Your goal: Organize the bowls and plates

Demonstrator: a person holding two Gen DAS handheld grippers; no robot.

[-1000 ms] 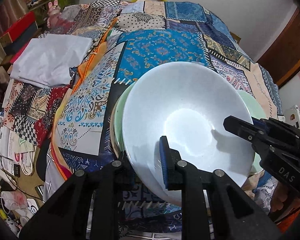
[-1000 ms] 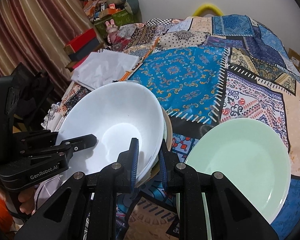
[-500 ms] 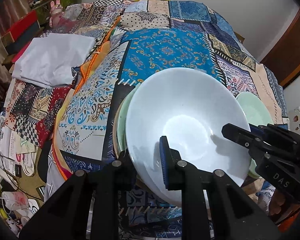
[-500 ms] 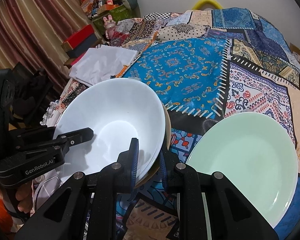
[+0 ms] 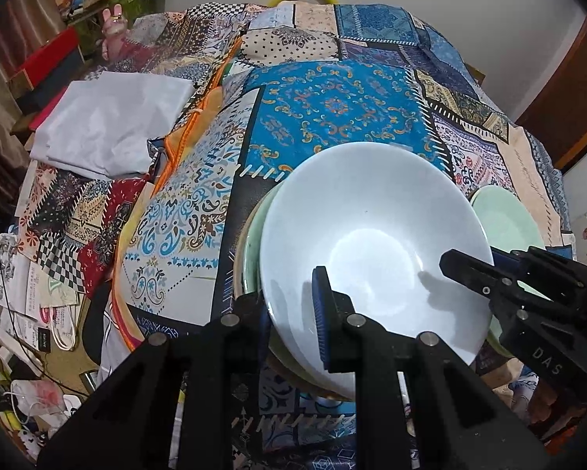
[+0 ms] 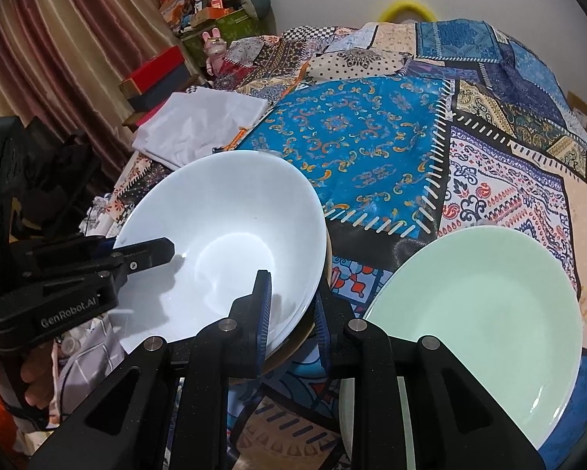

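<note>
A white bowl [image 5: 371, 258] [image 6: 223, 235] tops a stack with a green bowl [image 5: 254, 243] and a tan one under it, over the patchwork quilt [image 5: 332, 109]. My left gripper [image 5: 291, 309] [image 6: 136, 248] is shut on the stack's near-left rim, one pad inside the white bowl. Opposite it, my right gripper [image 6: 292, 319] [image 5: 477, 262] pinches the other rim; its jaws are opening, the rim still between the pads. A pale green plate [image 6: 469, 333] [image 5: 504, 219] lies flat to the right of the stack.
A folded white cloth [image 5: 109, 125] [image 6: 199, 129] lies on the quilt's left side. Red boxes [image 6: 156, 70], a pink rabbit figure [image 6: 215, 51] and a striped curtain [image 6: 58, 39] stand beyond it. Papers and cables [image 5: 38, 313] litter the floor at left.
Both grippers stay on the stack's rim. In the left wrist view the stack has slid slightly lower and to the right. The green plate sits a little further right in the right wrist view.
</note>
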